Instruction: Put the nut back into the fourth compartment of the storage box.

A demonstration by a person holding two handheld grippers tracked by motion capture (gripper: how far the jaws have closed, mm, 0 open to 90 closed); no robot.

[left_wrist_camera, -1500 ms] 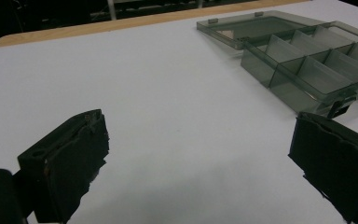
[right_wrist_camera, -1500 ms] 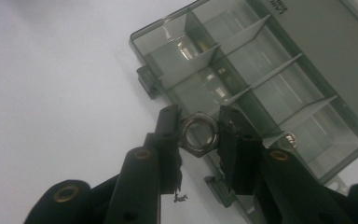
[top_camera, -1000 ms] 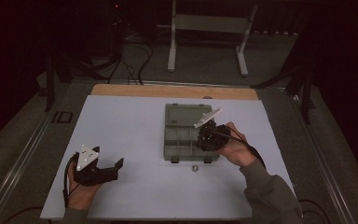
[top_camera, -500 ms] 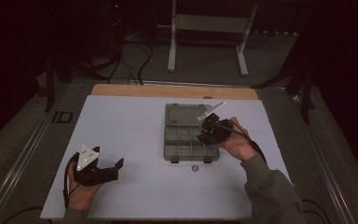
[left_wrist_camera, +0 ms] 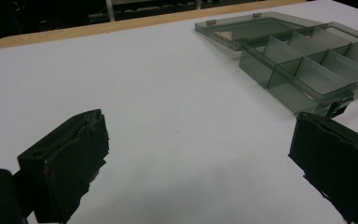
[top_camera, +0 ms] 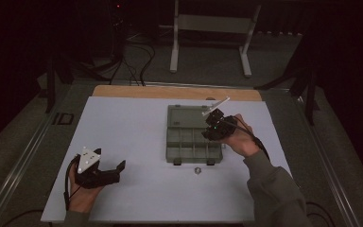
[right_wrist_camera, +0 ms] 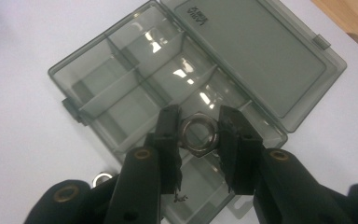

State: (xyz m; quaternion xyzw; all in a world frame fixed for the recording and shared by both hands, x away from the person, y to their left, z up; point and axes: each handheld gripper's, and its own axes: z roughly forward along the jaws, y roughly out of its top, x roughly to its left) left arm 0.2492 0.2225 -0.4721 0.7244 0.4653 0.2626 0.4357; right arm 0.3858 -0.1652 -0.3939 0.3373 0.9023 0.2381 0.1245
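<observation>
Gripping hexagonal metal nut (right_wrist_camera: 197, 134), translucent box (right_wrist_camera: 121, 93)

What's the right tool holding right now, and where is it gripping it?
The right tool holds a metal hex nut, clamped by two opposite outer sides, above the open compartment box.

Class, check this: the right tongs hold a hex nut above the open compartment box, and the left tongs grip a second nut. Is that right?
Not quite. The left tongs are open with nothing between them, as the left gripper view shows. The right tongs do hold the hex nut over the compartment box.
</observation>
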